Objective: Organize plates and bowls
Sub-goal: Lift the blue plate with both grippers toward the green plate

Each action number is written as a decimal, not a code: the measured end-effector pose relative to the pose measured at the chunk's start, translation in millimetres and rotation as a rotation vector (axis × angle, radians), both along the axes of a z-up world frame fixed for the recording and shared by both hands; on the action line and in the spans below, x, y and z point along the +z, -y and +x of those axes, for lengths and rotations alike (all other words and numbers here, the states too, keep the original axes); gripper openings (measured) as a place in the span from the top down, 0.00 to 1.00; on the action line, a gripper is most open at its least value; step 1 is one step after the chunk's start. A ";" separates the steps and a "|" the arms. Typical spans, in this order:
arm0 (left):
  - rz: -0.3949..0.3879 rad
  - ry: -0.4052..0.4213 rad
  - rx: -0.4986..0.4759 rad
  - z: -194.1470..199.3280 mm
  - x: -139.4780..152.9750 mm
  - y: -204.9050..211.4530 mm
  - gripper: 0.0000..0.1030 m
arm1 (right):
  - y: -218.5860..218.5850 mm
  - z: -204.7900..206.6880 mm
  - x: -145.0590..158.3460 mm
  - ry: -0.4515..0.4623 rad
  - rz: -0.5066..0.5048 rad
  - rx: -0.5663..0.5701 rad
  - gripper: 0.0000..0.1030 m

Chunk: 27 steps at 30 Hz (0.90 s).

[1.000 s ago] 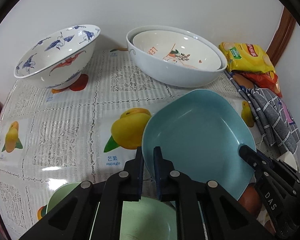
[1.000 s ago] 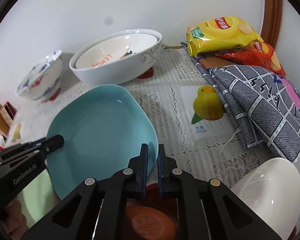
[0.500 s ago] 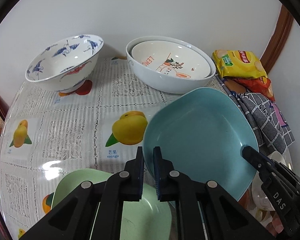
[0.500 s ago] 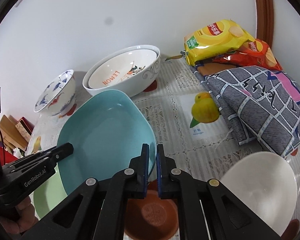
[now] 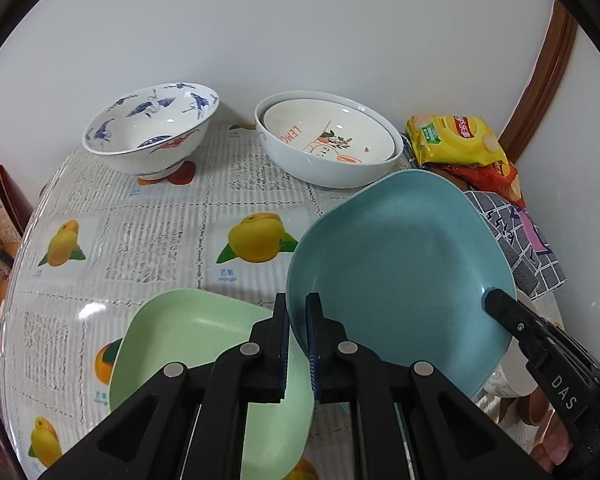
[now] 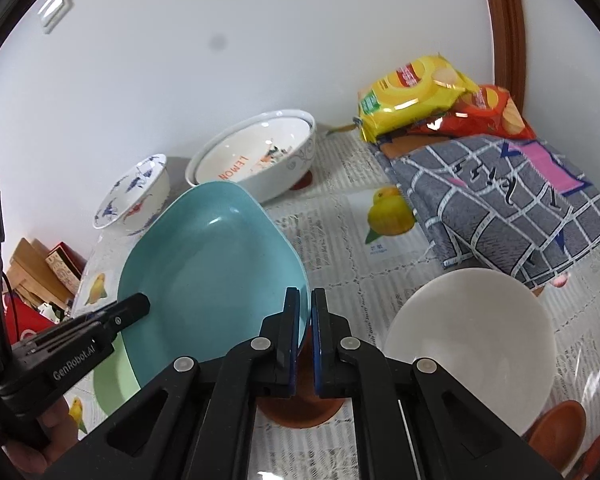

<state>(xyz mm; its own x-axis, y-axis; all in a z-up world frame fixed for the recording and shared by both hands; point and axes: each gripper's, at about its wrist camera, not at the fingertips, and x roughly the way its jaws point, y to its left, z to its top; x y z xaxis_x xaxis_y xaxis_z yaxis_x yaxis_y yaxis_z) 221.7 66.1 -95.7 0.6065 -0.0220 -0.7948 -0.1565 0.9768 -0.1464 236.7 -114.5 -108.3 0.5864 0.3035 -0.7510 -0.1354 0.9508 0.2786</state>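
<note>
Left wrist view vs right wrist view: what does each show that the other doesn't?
Left wrist only: most of the green plate lying flat on the tablecloth.

Right wrist only: the white bowl, brown saucers, a wall switch.

Both: the blue plate, pinched at opposite rims by the left hand-held gripper and right hand-held gripper; the crane bowl, nested bowls, chip bags, checked cloth.
</note>
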 end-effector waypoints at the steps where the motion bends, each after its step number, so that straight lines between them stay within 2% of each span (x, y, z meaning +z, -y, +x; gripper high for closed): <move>1: -0.008 0.004 0.008 -4.3 2.1 -3.5 0.92 | -2.1 -3.2 3.6 0.007 0.000 0.006 0.95; 10: -0.024 0.034 0.049 -33.6 12.6 -17.4 0.92 | -16.5 -19.9 16.8 0.025 0.004 0.039 0.95; 27: -0.016 0.038 0.117 -70.1 18.8 -32.2 0.92 | -35.9 -43.7 27.7 0.057 0.011 0.095 0.96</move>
<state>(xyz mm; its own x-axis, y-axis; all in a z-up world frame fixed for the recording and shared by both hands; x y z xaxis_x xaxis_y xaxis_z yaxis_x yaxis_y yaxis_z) 151.6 98.3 -76.9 0.6357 0.0381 -0.7710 -0.2632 0.9496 -0.1700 193.1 -78.6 -80.6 0.5964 0.3677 -0.7135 -0.2408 0.9299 0.2780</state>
